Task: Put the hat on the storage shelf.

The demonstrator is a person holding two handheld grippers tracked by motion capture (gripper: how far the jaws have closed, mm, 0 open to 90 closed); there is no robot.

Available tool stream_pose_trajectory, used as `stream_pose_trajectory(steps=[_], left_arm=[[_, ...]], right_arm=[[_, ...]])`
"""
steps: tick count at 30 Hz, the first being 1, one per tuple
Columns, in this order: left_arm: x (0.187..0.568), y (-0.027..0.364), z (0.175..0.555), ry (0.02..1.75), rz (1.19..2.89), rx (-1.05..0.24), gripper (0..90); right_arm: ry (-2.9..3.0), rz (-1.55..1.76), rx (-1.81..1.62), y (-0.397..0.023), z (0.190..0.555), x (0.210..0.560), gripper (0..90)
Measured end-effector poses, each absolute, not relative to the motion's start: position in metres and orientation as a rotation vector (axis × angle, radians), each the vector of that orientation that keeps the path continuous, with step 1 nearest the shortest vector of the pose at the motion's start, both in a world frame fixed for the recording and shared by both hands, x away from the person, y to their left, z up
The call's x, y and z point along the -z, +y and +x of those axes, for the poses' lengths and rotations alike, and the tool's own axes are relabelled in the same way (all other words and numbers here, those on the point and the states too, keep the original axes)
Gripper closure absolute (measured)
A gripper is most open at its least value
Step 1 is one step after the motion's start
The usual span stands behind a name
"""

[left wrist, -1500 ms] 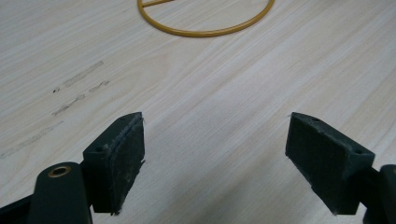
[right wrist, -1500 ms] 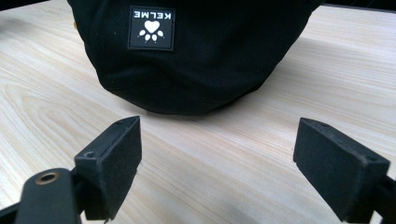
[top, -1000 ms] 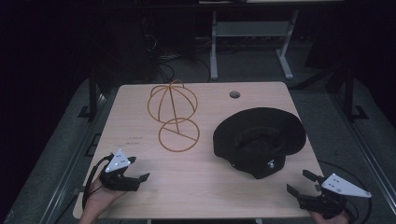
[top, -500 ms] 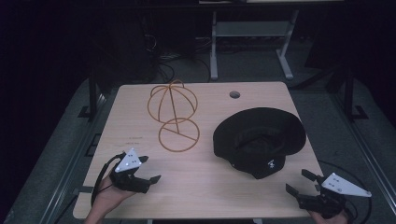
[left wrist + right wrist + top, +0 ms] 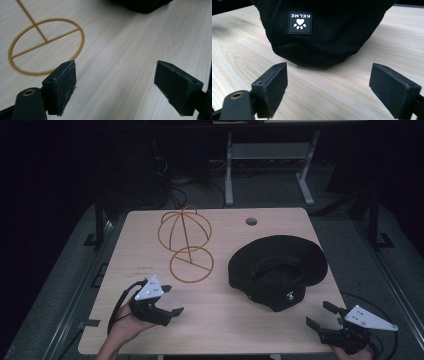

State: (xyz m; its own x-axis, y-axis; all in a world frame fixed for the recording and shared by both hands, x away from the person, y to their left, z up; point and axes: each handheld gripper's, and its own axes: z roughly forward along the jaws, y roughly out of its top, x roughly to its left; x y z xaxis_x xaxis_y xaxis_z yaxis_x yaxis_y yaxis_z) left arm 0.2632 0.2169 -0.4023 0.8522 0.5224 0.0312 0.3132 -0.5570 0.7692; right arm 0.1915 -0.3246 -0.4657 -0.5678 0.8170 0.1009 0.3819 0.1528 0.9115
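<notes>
1. Hat (image 5: pixel 277 270): black, upside down on the table (image 5: pixel 225 330), brim uppermost, right of the stand (image 5: pixel 186 245); its logo patch faces the near edge.
2. Stand: gold wire dome on a ring base, upright, well apart from the hat.
3. Left claw (image 5: pixel 169 300): released, jaws wide, near the stand's ring, holding nothing.
4. Right claw (image 5: pixel 320 316): released, jaws wide, just short of the hat's crown, not touching it.

You can read "KELME", upside down, on a small square patch (image 5: pixel 300 22) sewn to the black hat (image 5: pixel 332 32), above a white heart-and-paw mark. No other writing is legible.
</notes>
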Motion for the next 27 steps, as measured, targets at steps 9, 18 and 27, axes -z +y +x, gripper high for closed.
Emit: stream_pose_trajectory(steps=[9,18,27], left_arm=[[0.388,0.194,0.265,0.516,2.226,-0.305,17.2],[0.375,0.172,0.266,0.438,2.236,-0.288,17.3],[0.367,0.144,0.269,0.361,2.268,-0.266,17.4]], right_arm=[[2.014,1.144,-1.408,-0.326,0.191,0.465,14.4],[2.024,1.143,-1.407,-0.326,0.192,0.466,14.5],[2.032,1.142,-1.412,-0.326,0.192,0.466,14.5]])
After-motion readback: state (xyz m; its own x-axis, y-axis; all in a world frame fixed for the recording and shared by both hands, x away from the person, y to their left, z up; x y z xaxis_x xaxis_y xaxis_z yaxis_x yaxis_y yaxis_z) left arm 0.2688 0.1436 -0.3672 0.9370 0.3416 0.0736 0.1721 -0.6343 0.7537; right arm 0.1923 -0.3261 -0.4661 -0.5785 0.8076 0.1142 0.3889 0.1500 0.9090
